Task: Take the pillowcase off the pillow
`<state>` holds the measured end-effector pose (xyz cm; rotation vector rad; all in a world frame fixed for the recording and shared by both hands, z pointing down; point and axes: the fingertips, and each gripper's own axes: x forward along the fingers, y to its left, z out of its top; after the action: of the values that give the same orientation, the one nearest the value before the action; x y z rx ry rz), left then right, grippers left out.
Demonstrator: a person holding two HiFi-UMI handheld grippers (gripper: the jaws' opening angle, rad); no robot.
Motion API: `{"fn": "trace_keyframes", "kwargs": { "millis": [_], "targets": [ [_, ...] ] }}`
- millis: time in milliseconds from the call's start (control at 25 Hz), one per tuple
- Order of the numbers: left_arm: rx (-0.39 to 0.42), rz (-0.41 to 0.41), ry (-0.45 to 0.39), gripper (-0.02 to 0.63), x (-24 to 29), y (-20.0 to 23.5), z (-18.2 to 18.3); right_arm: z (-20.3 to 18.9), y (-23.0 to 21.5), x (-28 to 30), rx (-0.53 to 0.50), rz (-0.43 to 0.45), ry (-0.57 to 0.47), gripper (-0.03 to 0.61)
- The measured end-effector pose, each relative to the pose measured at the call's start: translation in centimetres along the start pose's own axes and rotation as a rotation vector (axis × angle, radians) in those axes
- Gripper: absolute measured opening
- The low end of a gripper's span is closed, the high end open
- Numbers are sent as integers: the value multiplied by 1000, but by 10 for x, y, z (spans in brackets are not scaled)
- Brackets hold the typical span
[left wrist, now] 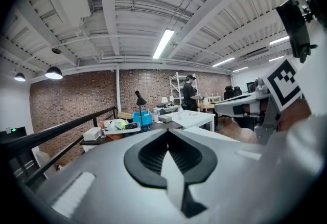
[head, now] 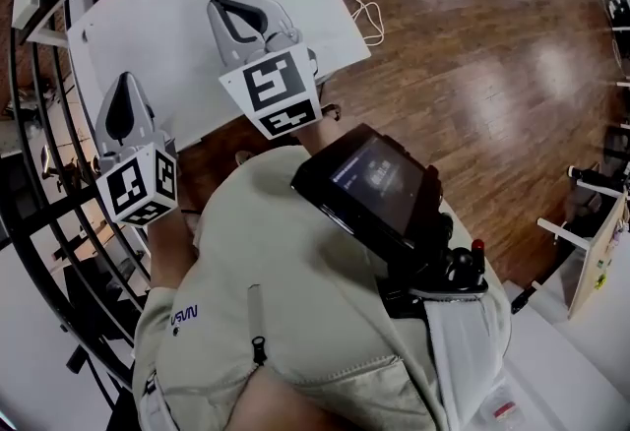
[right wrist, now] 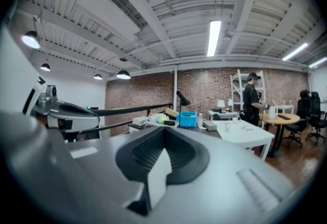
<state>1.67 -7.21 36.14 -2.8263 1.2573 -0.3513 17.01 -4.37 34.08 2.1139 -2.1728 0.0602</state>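
I judge the task not begun: my left gripper (left wrist: pixel 167 133) and right gripper (right wrist: pixel 164 130) each have jaws together on nothing, near the white table (head: pixel 197 16). No pillow or pillowcase shows anywhere (every view checked). Next I must find it, then open the jaws.

Left gripper (left wrist: pixel 167 136) jaws together, empty; brick wall (left wrist: pixel 76 100) beyond.
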Motion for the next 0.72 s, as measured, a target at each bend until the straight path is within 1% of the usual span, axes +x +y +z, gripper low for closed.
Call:
{"fn": "trace_keyframes", "kwargs": {
  "millis": [240,720],
  "targets": [
    [-7,1,1,3,-3,4,-4,1,9,-1,-15,7,0,4],
    [-17,-38,-4,3,2,-4,-9,-8,3,-15,-13,-33,15,4]
  ]
}}
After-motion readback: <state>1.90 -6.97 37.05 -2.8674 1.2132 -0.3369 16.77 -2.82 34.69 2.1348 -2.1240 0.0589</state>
